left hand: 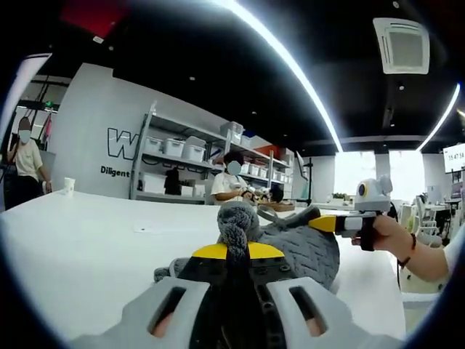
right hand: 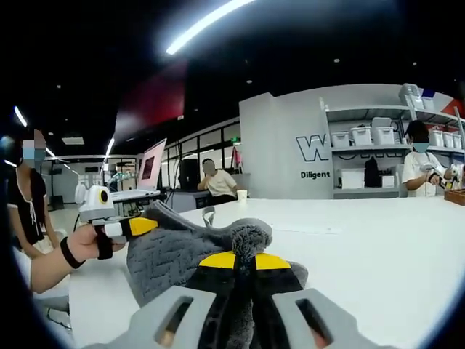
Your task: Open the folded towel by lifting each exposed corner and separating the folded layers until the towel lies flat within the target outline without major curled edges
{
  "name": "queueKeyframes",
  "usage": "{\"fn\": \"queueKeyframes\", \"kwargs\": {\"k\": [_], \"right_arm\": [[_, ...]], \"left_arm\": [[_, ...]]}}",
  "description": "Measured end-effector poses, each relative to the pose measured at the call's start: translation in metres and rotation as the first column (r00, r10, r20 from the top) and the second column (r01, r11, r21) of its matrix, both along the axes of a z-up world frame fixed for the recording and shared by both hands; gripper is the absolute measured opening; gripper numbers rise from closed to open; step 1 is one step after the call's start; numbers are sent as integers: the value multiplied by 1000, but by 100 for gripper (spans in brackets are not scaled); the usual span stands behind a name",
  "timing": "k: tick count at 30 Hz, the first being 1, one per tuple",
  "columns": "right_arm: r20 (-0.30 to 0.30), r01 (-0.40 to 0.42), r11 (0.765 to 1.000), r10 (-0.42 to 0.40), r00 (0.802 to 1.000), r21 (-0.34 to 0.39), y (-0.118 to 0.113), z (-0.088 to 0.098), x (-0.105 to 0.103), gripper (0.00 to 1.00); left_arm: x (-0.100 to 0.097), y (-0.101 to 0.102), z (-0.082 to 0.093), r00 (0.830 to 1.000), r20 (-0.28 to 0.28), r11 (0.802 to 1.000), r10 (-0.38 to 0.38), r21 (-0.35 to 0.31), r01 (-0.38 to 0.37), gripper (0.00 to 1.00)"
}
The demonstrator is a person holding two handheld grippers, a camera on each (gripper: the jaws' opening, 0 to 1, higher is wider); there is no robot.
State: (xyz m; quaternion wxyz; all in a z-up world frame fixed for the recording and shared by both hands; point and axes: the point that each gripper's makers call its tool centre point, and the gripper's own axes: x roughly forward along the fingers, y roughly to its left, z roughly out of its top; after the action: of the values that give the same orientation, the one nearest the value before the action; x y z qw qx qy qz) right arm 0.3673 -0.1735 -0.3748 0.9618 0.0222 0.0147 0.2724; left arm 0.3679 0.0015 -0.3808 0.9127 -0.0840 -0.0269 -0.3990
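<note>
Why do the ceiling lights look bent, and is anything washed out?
Left gripper view: the fisheye lens bows the ceiling light strip into an arc, and the windows glare white. Right gripper view: the strip curves too; the grey towel stays sharp on the bright table.

— What do the jaws hold in the right gripper view?

— The right gripper (right hand: 240,263) is clamped on a bunched fold of the grey towel (right hand: 185,254), its yellow-tipped jaws closed over the fabric, above the white table (right hand: 378,247).

— And on the left?

— The left gripper (right hand: 145,225), held in a hand (right hand: 86,243), reaches in; its yellow tip touches the towel's far edge.

— Behind?

— A paper cup (right hand: 242,195) on the table, shelves with white bins (right hand: 370,156), people seated and standing.
</note>
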Motion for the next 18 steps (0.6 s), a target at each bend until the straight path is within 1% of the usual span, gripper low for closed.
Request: {"fn": "queueKeyframes", "kwargs": {"k": [1, 4, 7, 10, 13, 18], "right_arm": [[14, -1, 1000, 1, 1000, -14, 2, -1, -3, 0], [7, -2, 1000, 2, 1000, -1, 1, -3, -1, 0], [10, -6, 1000, 6, 1000, 3, 3, -3, -9, 0], [14, -11, 1000, 11, 1000, -1, 6, -6, -17, 0], [18, -14, 1000, 14, 1000, 2, 7, -7, -21, 0], [23, -21, 1000, 21, 999, 2, 9, -9, -26, 0]], "left_arm": [[0, 1, 0, 1000, 3, 1000, 3, 4, -3, 4], [-2, 1, -1, 1000, 1, 1000, 1, 4, -1, 4], [-4, 3, 0, 1000, 2, 1000, -3, -12, 3, 4], [-5, 5, -3, 1000, 1, 1000, 0, -7, 0, 5], [-8, 7, -4, 1000, -3, 1000, -4, -19, 4, 5], [-11, 9, -3, 1000, 12, 1000, -11, -10, 11, 5]]}}
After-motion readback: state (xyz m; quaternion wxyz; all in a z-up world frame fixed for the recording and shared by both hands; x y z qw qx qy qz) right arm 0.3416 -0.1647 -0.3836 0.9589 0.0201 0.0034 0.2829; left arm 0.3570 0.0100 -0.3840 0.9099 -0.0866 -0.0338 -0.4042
